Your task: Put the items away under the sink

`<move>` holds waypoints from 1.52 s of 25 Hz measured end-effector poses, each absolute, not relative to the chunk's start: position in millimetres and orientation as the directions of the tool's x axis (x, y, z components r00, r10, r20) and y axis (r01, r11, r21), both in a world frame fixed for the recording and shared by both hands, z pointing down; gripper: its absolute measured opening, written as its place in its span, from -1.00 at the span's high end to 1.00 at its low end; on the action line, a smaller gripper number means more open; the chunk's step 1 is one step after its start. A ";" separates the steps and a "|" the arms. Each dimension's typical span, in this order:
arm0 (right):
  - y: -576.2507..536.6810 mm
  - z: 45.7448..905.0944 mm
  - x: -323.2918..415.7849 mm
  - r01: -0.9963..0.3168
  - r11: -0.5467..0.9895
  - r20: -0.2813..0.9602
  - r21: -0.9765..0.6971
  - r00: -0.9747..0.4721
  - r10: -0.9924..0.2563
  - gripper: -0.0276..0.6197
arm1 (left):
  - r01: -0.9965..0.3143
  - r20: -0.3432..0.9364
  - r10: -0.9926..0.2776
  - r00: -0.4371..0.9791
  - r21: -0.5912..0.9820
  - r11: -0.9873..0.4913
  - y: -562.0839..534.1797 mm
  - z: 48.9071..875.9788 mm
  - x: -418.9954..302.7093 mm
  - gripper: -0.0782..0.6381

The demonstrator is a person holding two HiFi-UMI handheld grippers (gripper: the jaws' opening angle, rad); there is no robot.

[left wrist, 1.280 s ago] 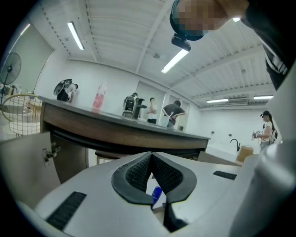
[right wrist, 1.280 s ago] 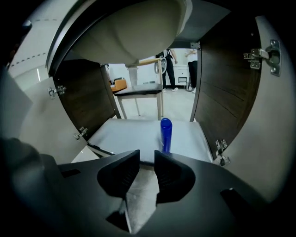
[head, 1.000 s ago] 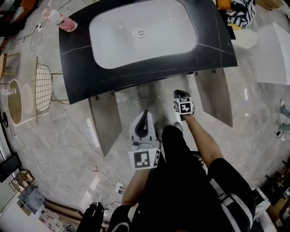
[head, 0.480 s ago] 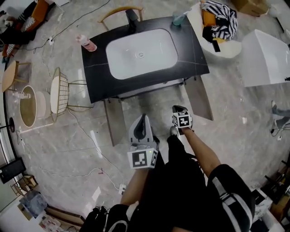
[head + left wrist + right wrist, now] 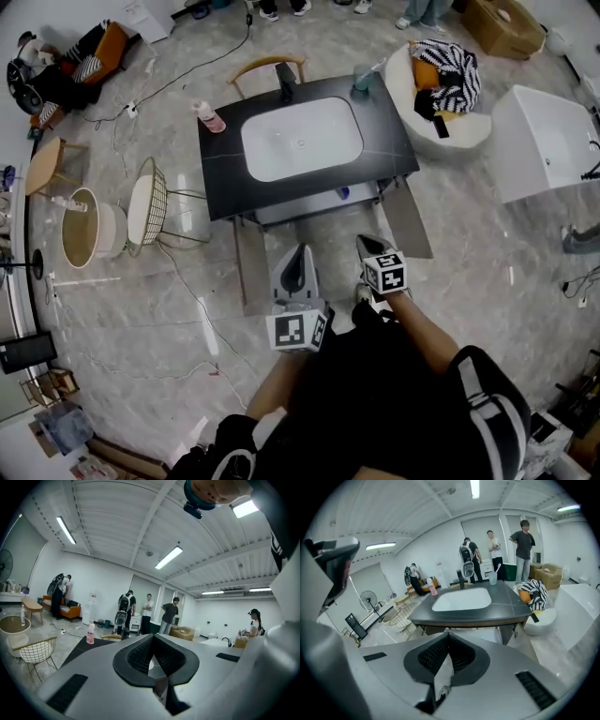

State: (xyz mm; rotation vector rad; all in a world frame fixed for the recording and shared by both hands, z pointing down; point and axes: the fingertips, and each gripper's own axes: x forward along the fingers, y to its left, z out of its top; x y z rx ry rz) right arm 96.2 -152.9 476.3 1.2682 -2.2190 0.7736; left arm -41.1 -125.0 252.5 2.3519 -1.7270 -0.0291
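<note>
The black sink vanity point(image 5: 225, 178) with its white basin point(image 5: 302, 139) stands ahead of me, and both cabinet doors point(image 5: 251, 262) hang open toward me. A pink bottle point(image 5: 208, 116) sits on its left rear corner and a teal cup point(image 5: 362, 82) at the right rear, beside the faucet point(image 5: 285, 82). Something small and blue point(image 5: 343, 193) shows inside the cabinet. My left gripper point(image 5: 295, 272) and right gripper point(image 5: 372, 248) are held up in front of my body, well short of the vanity, both shut and empty. The right gripper view looks down on the countertop point(image 5: 511, 604).
A wire chair point(image 5: 150, 208) and a round basket table point(image 5: 80, 228) stand left of the vanity. A beanbag with striped cloth point(image 5: 448, 80) and a white tub point(image 5: 548, 141) are at the right. Cables cross the floor. Several people point(image 5: 522, 541) stand behind the vanity.
I have risen from low in front of the cabinet; the vanity now looks smaller and farther. Both grippers came up with me, away from the open cabinet.
</note>
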 end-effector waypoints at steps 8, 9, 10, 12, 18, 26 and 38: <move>-130.9 353.5 84.8 -0.839 0.494 0.434 -0.228 -0.541 -0.720 0.88 | -0.935 0.100 -0.940 0.326 0.180 -0.305 -96.1 232.7 -36.8 0.74; -127.7 339.8 86.0 -0.839 0.496 0.407 -0.224 -0.543 -0.734 0.88 | -0.935 0.097 -0.940 0.328 0.173 -0.308 -93.3 230.7 -35.3 0.74; -125.0 326.8 87.2 -0.839 0.497 0.383 -0.220 -0.543 -0.747 0.88 | -0.936 0.096 -0.939 0.330 0.165 -0.312 -91.2 229.2 -33.7 0.74; -120.4 301.7 90.2 -0.844 0.500 0.339 -0.195 -0.536 -0.773 0.88 | -0.936 0.094 -0.938 0.334 0.152 -0.318 -87.8 227.7 -30.4 0.74; -103.8 246.7 100.2 -0.864 0.490 0.230 -0.120 -0.504 -0.833 0.88 | -0.939 0.103 -0.938 0.331 0.140 -0.315 -80.8 234.3 -27.3 0.74; -92.1 254.4 85.3 -0.841 0.521 0.244 -0.144 -0.540 -0.805 0.88 | -0.942 0.100 -0.943 0.318 0.144 -0.303 -81.1 241.8 -29.8 0.74; -98.2 256.4 85.2 -0.822 0.543 0.235 -0.172 -0.569 -0.788 0.88 | -0.952 0.116 -0.950 0.290 0.135 -0.275 -83.2 246.8 -30.9 0.74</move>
